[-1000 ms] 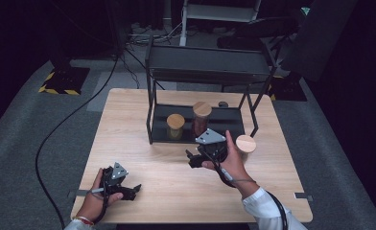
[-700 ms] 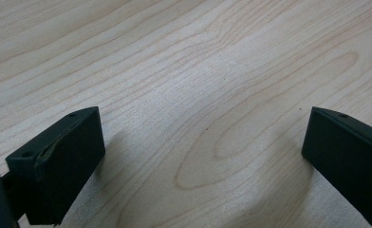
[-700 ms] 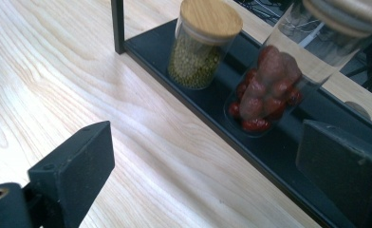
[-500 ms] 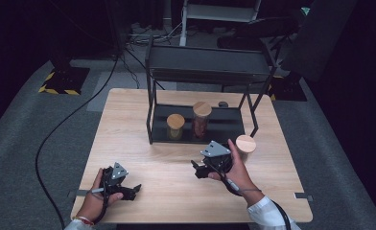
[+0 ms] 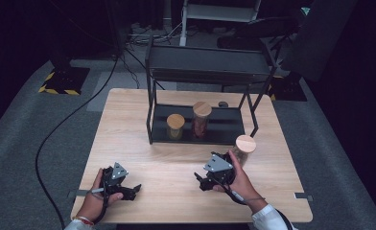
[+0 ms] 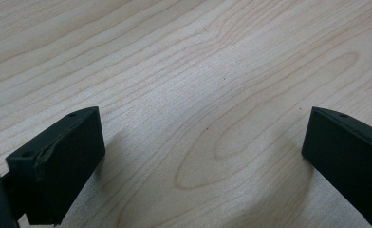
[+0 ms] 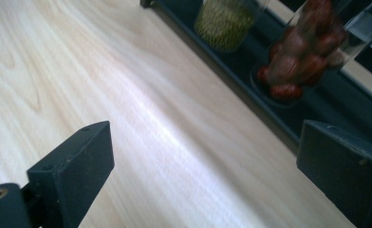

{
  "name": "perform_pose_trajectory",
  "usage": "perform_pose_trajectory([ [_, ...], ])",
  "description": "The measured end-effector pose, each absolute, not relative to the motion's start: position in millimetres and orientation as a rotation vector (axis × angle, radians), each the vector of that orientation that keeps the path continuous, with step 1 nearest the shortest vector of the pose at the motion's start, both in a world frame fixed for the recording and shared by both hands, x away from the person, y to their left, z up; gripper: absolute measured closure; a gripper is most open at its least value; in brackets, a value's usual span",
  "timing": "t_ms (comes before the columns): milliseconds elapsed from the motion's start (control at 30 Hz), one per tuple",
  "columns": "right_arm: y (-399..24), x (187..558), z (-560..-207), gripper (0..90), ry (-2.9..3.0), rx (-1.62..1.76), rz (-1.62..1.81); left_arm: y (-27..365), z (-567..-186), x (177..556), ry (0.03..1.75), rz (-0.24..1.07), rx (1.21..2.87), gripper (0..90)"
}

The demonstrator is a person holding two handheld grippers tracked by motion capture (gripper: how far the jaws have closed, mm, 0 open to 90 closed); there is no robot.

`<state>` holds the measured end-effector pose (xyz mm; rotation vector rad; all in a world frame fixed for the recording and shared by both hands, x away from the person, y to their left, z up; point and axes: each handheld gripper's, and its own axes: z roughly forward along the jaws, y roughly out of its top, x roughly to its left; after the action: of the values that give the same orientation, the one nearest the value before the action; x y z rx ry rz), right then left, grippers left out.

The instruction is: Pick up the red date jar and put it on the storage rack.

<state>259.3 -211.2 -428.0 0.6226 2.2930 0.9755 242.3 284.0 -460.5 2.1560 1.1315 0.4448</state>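
Note:
My left gripper (image 5: 130,191) rests low on the wooden table (image 5: 167,160) near its front left, held by a hand. Its jaws stand wide apart over bare wood (image 6: 198,95) with nothing between them, so it is open. My right gripper (image 5: 203,180) hovers at the front right, also open and empty (image 7: 205,166), pointing toward the rack. On the rack's lower shelf (image 5: 224,129) stand a short jar of green contents (image 5: 175,127) (image 7: 224,21) and a taller jar of red contents (image 5: 201,120) (image 7: 300,52). A third jar with a wooden lid (image 5: 245,145) stands on the table beside my right hand.
The black two-tier rack (image 5: 207,64) takes up the table's far middle, its legs at the shelf corners. A small dark object (image 5: 223,104) lies at the back of the lower shelf. Cables run over the grey floor (image 5: 56,129) at the left.
My right gripper has come down and back toward the front edge, away from the rack and the lidded jar. The left gripper has stayed put.

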Motion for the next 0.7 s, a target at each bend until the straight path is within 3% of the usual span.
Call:
perform_pose_trajectory([
  [700, -259.4, 244.9, -453.5, 5.0, 2.358, 0.694, 0.951, 284.0, -460.6, 242.3, 1.131, 0.445, 2.156, 0.0],
])
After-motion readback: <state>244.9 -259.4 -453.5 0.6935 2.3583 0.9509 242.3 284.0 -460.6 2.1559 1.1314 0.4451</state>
